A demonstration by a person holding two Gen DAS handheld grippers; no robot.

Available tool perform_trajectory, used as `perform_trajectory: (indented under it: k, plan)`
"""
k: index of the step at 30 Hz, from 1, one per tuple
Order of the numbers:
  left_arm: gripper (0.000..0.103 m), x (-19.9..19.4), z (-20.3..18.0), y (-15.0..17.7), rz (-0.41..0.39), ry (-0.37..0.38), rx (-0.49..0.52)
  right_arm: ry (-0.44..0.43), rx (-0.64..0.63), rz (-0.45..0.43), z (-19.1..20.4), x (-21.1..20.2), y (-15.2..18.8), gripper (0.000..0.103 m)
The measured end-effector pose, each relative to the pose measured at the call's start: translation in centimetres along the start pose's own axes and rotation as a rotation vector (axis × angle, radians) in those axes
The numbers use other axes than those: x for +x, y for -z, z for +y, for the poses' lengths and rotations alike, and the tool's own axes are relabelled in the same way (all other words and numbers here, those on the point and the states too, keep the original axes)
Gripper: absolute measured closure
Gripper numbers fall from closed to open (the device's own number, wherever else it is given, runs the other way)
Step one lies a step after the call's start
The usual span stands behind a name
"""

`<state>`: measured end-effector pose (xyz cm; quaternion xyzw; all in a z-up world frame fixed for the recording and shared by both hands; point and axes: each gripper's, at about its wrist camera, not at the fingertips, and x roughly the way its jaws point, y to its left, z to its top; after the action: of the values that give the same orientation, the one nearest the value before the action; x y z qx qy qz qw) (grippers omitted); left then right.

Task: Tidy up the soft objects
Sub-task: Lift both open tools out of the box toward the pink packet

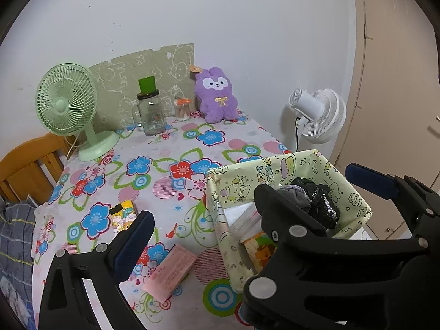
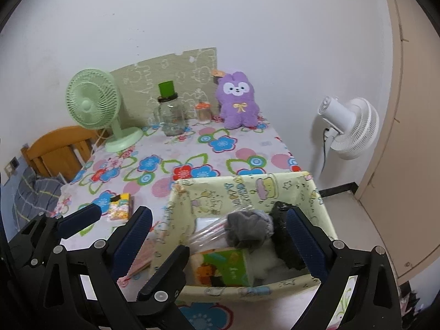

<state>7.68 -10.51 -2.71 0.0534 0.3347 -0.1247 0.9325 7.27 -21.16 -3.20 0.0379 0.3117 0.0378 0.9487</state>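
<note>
In the left wrist view, the left claw [image 1: 247, 200] fills the lower part of the frame with its jaws spread wide and nothing between the pads. One blue-padded finger shows at lower left, the other at the right edge. A second black claw, the right claw [image 1: 277, 209], reaches in at lower right in front of the paper-covered box [image 1: 354, 192], which stands at the right of the frame on the flowered desk [image 1: 170, 148]. Inside the box lie a grey soft bundle [image 1: 295, 195] and, just beside it, a crumpled black bag [image 1: 321, 200]. On the desk at lower centre lies a pink packet [image 1: 172, 273]; a small yellow packet [image 1: 123, 217] lies left of centre. At the far edge, against the wall, stand a green fan [image 1: 67, 101], a glass jar [image 1: 150, 110] and a purple plush toy [image 1: 217, 95]. A white fan [image 1: 321, 115] stands at the right, off the desk.

In the right wrist view, the right claw [image 2: 220, 231] also stands wide and holds nothing, its fingers on either side of the box [image 2: 247, 184] at lower centre. The grey soft bundle [image 2: 247, 228] rests in the box between the fingers, untouched, with the black bag [image 2: 283, 231] to its right and a green carton [image 2: 222, 266] below it. The left claw [image 2: 77, 221] shows at lower left. The purple plush toy [image 2: 238, 100] sits upper centre.
</note>
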Motion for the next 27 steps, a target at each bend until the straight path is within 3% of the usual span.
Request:
perform_trajectory:
  k: [18,27]
  plan:
    - [0.003,-2.6,5.0,1.8,-0.031,-0.039,-0.048,-0.045,-0.028,-0.003,5.3,-1.1,0.8,0.006]
    - [0.003,-2.4,7.4,3.4,-0.007,-0.067,-0.076,-0.064,-0.042,0.02,7.9,-0.1,1.8,0.008]
